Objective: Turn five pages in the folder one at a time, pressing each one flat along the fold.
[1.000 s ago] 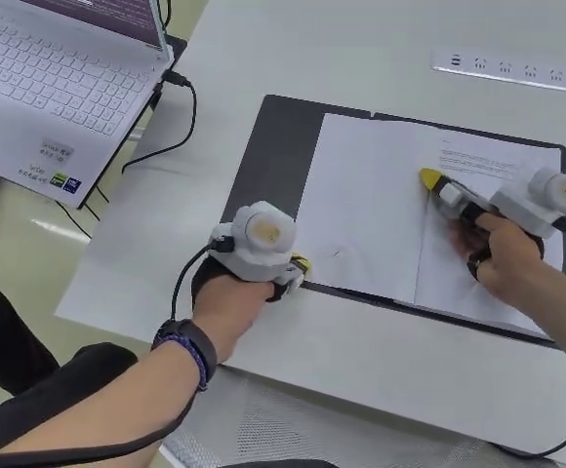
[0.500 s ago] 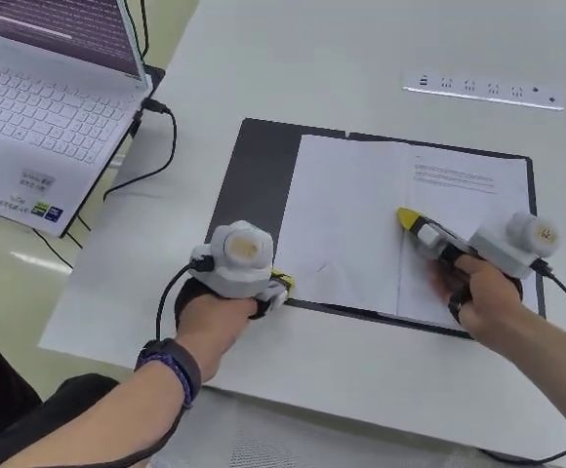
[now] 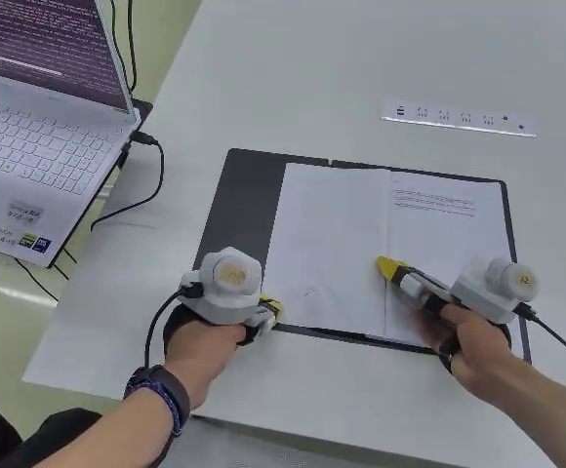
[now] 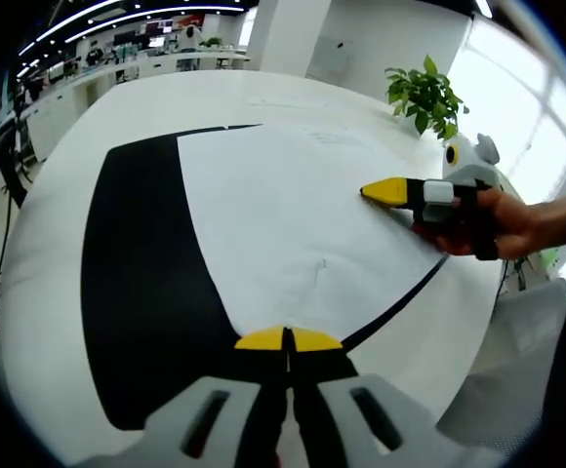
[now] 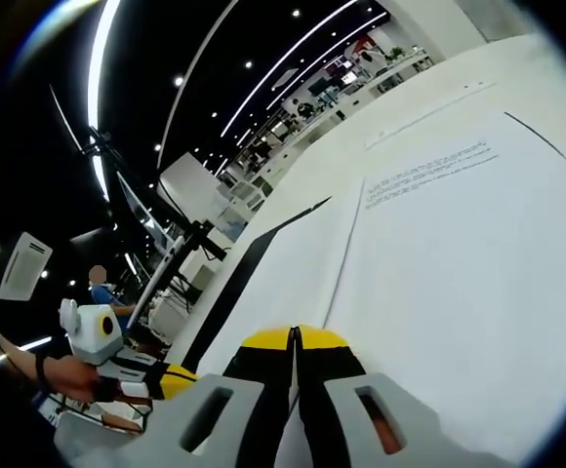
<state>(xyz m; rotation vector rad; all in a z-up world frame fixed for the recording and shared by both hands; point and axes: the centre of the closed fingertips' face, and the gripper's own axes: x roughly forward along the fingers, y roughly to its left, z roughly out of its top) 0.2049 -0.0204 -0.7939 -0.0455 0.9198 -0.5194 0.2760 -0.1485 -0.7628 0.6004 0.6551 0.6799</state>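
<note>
Laptop (image 3: 39, 146): it sits well off to the left of your left hand-held gripper, on the white surface (image 3: 361, 58), and is out of the way.
Cable (image 3: 152, 195): it trails from the laptop, left of and beyond your left hand-held gripper. It lies clear of the cover.
Left hand-held gripper (image 3: 269, 308): the jaws are clenched with nothing seen between them. The tips are at the folder's near edge, by the near corner of the left page.
Folder (image 3: 244, 205): it lies open and flat ahead of both hand-held grippers, with bare black cover just left of the left one's tips.
Left page (image 3: 327, 244): it lies flat between your two hand-held grippers.
Fold (image 3: 388, 210): it runs straight away from the right hand-held gripper's tips.
Right hand-held gripper (image 3: 388, 267): the jaws are clenched and empty, with the tips down on the paper at the fold's near end.
Right page (image 3: 449, 234): it is just right of those tips, with printed lines at its far end.
Power strip (image 3: 459, 115): it is far beyond the right hand-held gripper.
Risk: hard, narrow tips pressed along the fold could likely wrinkle or drag the thin sheet. Lifting the next page may bring two at once. The folder may slide if your left one eases off.
In the way: nothing lies on the pages. Your left arm could snag the cable on a wide sweep.
</note>
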